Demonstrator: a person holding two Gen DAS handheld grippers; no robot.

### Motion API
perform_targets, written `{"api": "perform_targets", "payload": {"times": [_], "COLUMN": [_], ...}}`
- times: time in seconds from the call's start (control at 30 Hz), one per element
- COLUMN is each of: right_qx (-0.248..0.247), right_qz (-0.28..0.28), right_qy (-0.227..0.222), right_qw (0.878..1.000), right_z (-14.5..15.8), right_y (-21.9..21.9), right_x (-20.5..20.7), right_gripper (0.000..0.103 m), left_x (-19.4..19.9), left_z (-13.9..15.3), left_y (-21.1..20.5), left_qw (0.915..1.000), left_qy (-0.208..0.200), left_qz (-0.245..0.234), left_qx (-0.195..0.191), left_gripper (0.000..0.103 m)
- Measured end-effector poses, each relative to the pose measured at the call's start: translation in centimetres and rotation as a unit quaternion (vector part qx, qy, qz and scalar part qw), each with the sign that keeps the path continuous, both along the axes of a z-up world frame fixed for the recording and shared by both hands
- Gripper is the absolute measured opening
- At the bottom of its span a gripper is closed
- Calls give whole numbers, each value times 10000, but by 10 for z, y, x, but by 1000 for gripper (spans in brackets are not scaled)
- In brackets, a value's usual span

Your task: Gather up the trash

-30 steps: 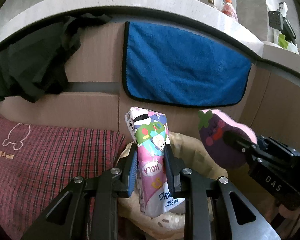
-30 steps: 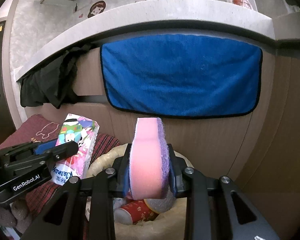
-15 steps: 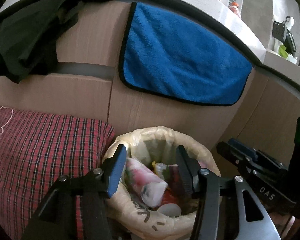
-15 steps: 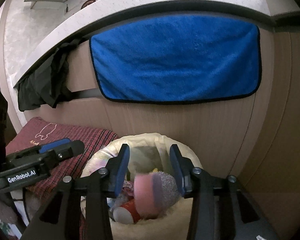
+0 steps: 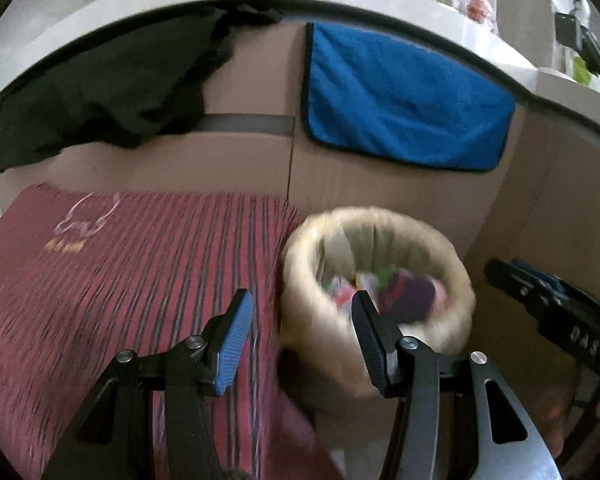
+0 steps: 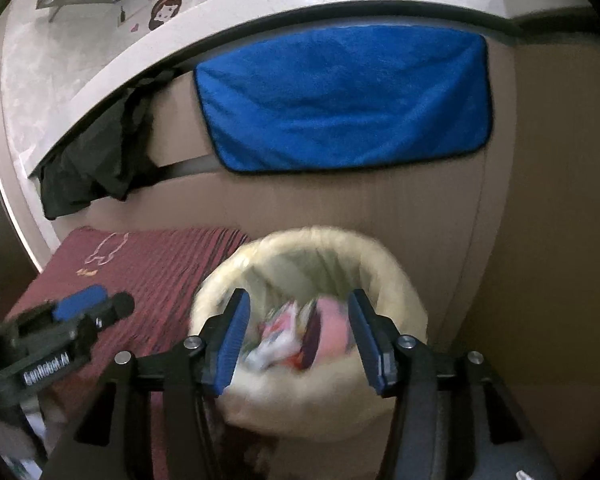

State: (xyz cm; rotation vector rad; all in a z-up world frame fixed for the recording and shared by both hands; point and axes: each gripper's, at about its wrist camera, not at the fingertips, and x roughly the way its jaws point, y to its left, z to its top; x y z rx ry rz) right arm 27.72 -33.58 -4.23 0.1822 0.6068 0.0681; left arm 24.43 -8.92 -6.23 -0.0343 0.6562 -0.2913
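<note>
Trash [image 6: 292,336] is being seen lying loose in the lined bin [image 6: 312,240], none of it pinched. The right gripper [image 6: 298,334], its jaws just opened and spread, is being held directly over it; the left gripper [image 5: 302,330], spread and empty too, is straddling the bin's left rim beside the plaid cloth [image 5: 140,264].

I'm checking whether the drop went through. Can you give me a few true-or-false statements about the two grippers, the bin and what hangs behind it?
1. The left gripper holds a tissue pack. False: its jaws are open and empty.
2. The right gripper is open, nothing between its jaws. True.
3. The bin is empty. False: colourful trash lies inside.
4. A blue towel hangs on the cabinet behind the bin. True.
</note>
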Motion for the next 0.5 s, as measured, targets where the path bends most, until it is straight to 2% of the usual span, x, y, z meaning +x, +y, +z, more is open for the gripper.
{"api": "perform_targets", "payload": {"times": [0.1, 0.27, 0.37, 0.5], "right_qx": [103, -395, -815, -1100], "right_qz": [176, 404, 424, 405], "right_qy": [143, -271, -489, -782], "right_qw": [9997, 9980, 9946, 9900], "right_z": [4, 10, 11, 13], "right_y": [16, 55, 78, 97], "right_x": [-33, -105, -142, -180], "right_gripper": [49, 49, 49, 49], "left_x": [-53, -128, -155, -174], "left_z": [6, 18, 22, 25], "left_y": [15, 29, 32, 38], "left_qw": [9997, 9956, 9947, 9951], "left_qy": [-236, -825, -814, -717], "left_qz": [-19, -32, -281, -144], "left_qx": [19, 435, 557, 671], "left_gripper": [53, 53, 53, 53]}}
